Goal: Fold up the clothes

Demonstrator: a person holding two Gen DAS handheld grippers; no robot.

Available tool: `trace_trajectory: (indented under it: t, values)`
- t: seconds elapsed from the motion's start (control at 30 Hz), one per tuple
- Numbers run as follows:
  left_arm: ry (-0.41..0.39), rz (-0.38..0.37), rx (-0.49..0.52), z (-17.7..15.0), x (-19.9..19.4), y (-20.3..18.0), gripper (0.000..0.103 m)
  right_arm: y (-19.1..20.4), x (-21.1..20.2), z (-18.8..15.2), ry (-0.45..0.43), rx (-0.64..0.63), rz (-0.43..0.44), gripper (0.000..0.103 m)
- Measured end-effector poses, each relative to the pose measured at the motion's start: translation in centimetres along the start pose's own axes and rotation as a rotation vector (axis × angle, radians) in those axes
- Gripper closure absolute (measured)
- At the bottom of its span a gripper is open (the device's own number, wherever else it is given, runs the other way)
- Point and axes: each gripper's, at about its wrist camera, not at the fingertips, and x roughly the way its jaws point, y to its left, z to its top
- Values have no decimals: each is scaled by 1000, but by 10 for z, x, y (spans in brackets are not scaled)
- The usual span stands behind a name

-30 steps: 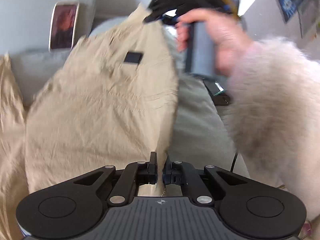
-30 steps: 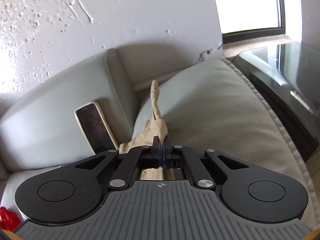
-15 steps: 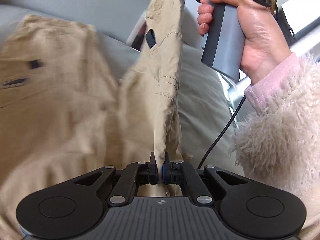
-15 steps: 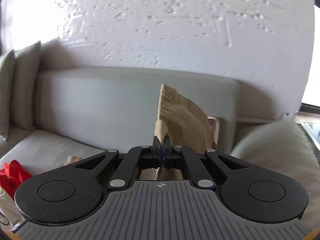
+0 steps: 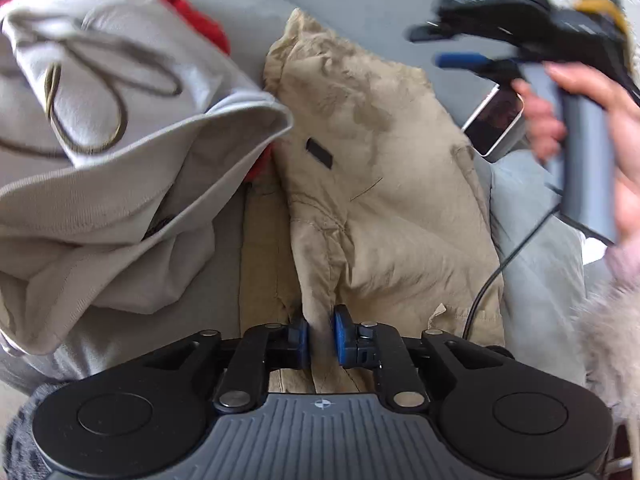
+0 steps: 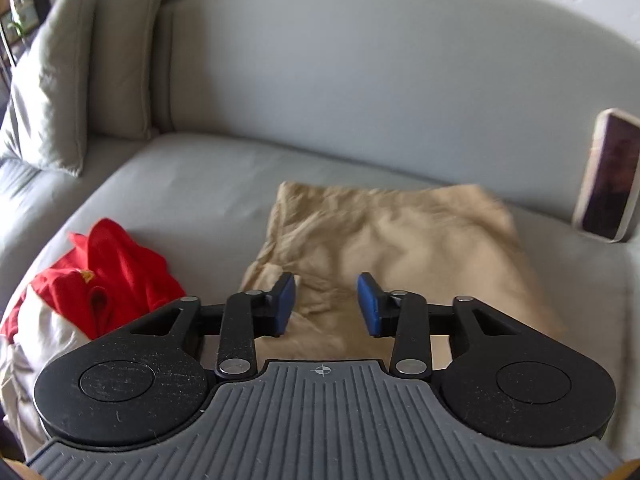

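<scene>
The sofa (image 6: 320, 92) carries all the items. Its seat cushion holds the work and its backrest supports a phone (image 6: 608, 176) leaning upright at the right end.

The beige garment (image 6: 400, 240), apparently trousers or shorts, lies on the seat in a roughly rectangular, doubled-over shape. The surface is wrinkled and the edges are not squared. In the left wrist view a dark belt loop or tab (image 5: 319, 153) shows on the top layer, and a second layer runs beneath along the left side.

A pale grey hooded garment (image 5: 120, 140) with a drawcord sits in a loose heap just to the left of the beige piece, touching it. A red garment (image 6: 108, 276) lies crumpled against that heap. Neither shows any fold.

The left claw (image 5: 321, 334) is closed on a ridge of the beige cloth at the near edge, with fabric visibly pinched between the blue pads. The right claw (image 6: 326, 304) is spread wide with nothing between its pads, held above the near part of the same garment. The right hand (image 5: 600, 120) grips its handle, motion-blurred.

Assessment: one fold on the beige garment appears laid. A further fold or smoothing is likely still due, and release by the left claw is outstanding. The grey and red garments remain untouched, so the task is judged well under half complete.
</scene>
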Motion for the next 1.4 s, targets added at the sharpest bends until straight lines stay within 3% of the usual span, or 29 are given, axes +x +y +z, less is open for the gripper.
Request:
trace_trajectory:
  t: [0.1, 0.17, 0.33, 0.4, 0.53, 0.6, 0.67, 0.8, 0.9, 1.13, 1.3, 1.4]
  values:
    - [-55, 45, 75, -2, -15, -16, 68, -45, -82, -16, -63, 46, -13, 51]
    - [-76, 67, 95, -6, -27, -19, 66, -75, -142, -33, -93, 93, 2, 45]
    - [-96, 94, 94, -20, -68, -25, 59, -128, -273, -86, -194, 170, -14, 43]
    - [-93, 101, 109, -30, -76, -36, 55, -147, -316, -106, -261, 195, -53, 36]
    - [-106, 101, 189, -52, -86, -61, 31, -177, -379, -147, -380, 173, -244, 28]
    - [-103, 114, 230, -63, -85, -73, 29, -192, -388, -160, -375, 204, -273, 27]
    - [-90, 138, 250, -72, -83, -80, 29, -201, -385, -175, -352, 286, -247, 27]
    - [-94, 178, 243, -78, -81, -82, 29, -195, -346, -212, -288, 464, -28, 27]
    - [-131, 223, 225, -78, -83, -75, 27, -176, -299, -236, -184, 550, 109, 27]
    - [-184, 266, 64, -73, -86, -35, 27, -125, -225, -260, 28, 525, 147, 36]
    - [-215, 196, -19, -61, -72, -15, 38, -108, -212, -263, 75, 493, 167, 41]
    - [-233, 186, -28, -48, -58, -10, 39, -105, -210, -259, 82, 480, 159, 41]
